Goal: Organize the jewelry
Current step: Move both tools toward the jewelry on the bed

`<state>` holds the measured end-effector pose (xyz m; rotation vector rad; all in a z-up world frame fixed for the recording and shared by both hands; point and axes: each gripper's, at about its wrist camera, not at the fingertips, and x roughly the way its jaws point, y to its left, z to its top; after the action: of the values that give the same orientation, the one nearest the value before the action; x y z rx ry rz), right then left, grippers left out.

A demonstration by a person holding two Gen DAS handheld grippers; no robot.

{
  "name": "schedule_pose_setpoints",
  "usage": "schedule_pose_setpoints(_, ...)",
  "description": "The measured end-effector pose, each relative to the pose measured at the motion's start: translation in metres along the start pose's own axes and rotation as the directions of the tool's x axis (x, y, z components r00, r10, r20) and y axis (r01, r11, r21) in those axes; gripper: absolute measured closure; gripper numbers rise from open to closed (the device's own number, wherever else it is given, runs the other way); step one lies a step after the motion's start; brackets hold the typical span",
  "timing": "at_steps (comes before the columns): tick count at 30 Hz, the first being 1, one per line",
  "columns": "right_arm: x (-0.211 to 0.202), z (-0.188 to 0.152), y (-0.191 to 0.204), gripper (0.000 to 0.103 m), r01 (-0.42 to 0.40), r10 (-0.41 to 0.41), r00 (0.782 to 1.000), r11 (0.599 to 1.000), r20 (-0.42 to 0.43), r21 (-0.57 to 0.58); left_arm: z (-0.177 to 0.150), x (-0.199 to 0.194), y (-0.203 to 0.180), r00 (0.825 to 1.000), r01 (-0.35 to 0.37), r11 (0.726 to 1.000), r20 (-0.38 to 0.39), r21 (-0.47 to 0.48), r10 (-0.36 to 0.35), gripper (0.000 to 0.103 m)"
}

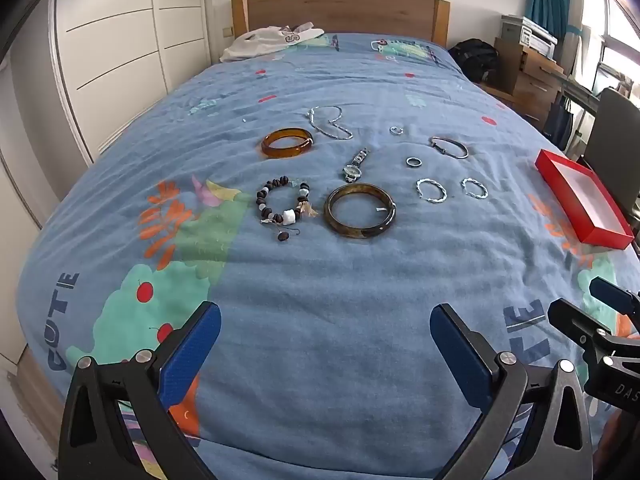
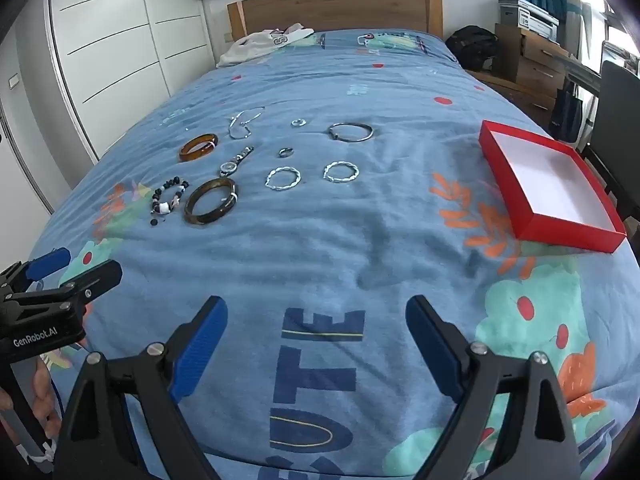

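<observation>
Jewelry lies on the blue bedspread: an amber bangle [image 1: 287, 142], a dark brown bangle [image 1: 360, 211], a beaded bracelet [image 1: 283, 204], a watch [image 1: 355, 165], a silver chain [image 1: 330, 122], a thin silver bangle [image 1: 449, 147], two twisted silver rings [image 1: 431, 191] [image 1: 475, 188] and small rings [image 1: 413, 161]. An empty red box [image 2: 548, 184] with a white inside sits at the right. My left gripper [image 1: 325, 344] is open and empty, well short of the jewelry. My right gripper [image 2: 316, 340] is open and empty above the near bedspread.
A white garment [image 1: 272, 42] lies by the wooden headboard [image 1: 340, 10]. White wardrobes [image 1: 112, 48] stand on the left. A desk, a black bag [image 1: 476, 58] and a chair [image 1: 612, 128] stand on the right of the bed.
</observation>
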<state>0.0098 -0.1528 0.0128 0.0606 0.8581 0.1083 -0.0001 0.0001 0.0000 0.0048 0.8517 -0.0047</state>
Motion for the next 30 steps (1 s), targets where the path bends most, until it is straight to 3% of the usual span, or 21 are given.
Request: schedule_pose_setpoints(30, 0.005, -0.003, -0.011, 0.012, 0.048, -0.048, 0.999, 0.999, 0.005, 0.012, -0.001, 0.010, -0.004, 1.000, 0.005, 1.000, -0.020, -0.006, -0.006, 0.001)
